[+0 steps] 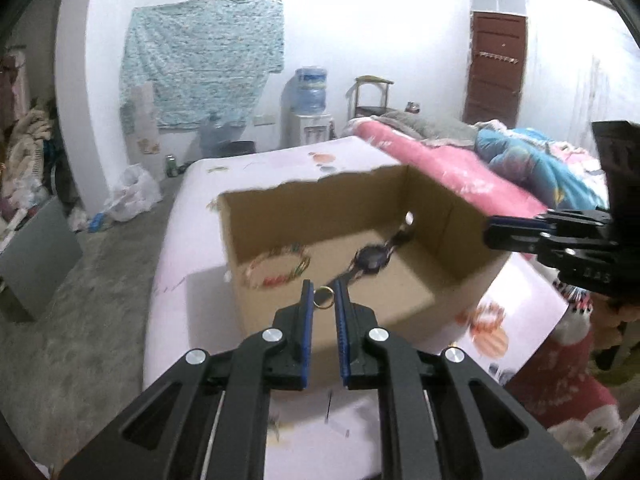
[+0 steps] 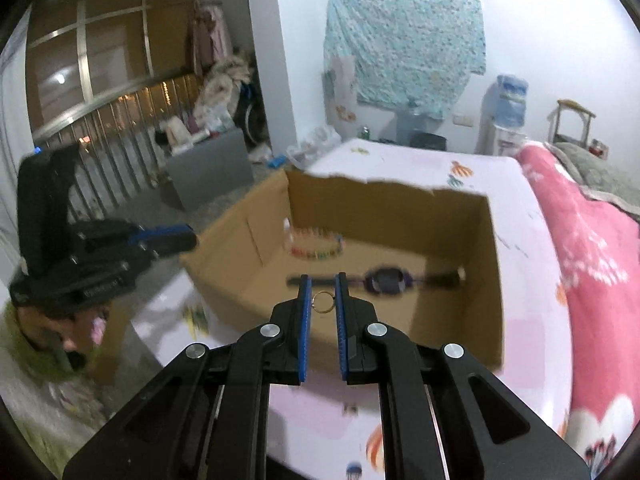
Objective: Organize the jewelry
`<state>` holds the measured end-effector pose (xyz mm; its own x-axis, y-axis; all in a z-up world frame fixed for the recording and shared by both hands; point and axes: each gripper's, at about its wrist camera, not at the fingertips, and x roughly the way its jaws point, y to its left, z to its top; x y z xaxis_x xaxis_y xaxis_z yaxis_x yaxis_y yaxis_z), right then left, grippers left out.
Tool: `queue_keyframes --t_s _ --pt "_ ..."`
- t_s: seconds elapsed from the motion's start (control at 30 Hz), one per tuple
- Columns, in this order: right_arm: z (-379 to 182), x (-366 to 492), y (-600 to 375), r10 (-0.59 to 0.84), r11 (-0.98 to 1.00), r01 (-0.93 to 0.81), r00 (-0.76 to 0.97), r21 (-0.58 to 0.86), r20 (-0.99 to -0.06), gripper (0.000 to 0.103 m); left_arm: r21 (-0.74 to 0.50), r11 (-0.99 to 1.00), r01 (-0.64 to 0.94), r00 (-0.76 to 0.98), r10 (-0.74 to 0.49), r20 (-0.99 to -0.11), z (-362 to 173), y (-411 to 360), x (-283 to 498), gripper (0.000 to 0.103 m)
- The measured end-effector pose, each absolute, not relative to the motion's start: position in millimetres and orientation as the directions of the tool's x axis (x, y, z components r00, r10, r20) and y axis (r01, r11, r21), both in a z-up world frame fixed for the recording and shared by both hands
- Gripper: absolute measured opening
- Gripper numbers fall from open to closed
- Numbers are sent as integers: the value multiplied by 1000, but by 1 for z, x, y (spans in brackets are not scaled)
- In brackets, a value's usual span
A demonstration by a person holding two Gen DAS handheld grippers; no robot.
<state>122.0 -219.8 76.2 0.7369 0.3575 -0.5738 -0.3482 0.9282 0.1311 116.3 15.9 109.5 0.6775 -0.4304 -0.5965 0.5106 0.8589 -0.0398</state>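
An open cardboard box (image 1: pixel 460 216) (image 2: pixel 492 280) stands on a bed with a white printed sheet. Inside lie a colourful beaded bracelet (image 1: pixel 280 268) (image 2: pixel 316 248) and a dark wristwatch (image 1: pixel 372 258) (image 2: pixel 386 280). My left gripper (image 1: pixel 323 294) is shut on a small gold ring (image 1: pixel 323 298), held above the box's near edge. My right gripper (image 2: pixel 322 294) is shut on another small gold ring (image 2: pixel 322 302), also above the box's near wall. Each gripper shows from the side in the other's view, the right one (image 1: pixel 492 234) and the left one (image 2: pixel 188 236).
A pink blanket (image 1: pixel 440 164) (image 2: pixel 580 240) and a blue quilt (image 1: pixel 532 160) lie on the bed to the right. A grey board (image 2: pixel 212 168) leans on the floor to the left. A water dispenser (image 1: pixel 310 112) stands by the far wall.
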Motion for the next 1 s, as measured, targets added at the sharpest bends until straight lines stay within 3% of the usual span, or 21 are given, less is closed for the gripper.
queue_keyframes --t_s 0.1,0.3,0.53,0.73,1.0 --pt "80 162 -222 385 919 -352 699 180 -603 9 -87 844 529 624 -456 -635 108 2 154 10" --pt "61 274 -219 418 907 -286 511 310 -751 9 -233 826 514 444 -488 -751 90 -23 236 10" --pt "31 328 -219 391 921 -180 410 347 -824 10 -234 844 482 386 -444 -808 79 -54 282 11" --pt "22 334 -224 373 927 -125 403 353 -836 15 -243 862 445 334 -412 -848 61 -61 303 11" --pt "29 326 -233 368 928 -112 431 355 -824 17 -269 868 417 357 -429 -830 66 -51 303 11"
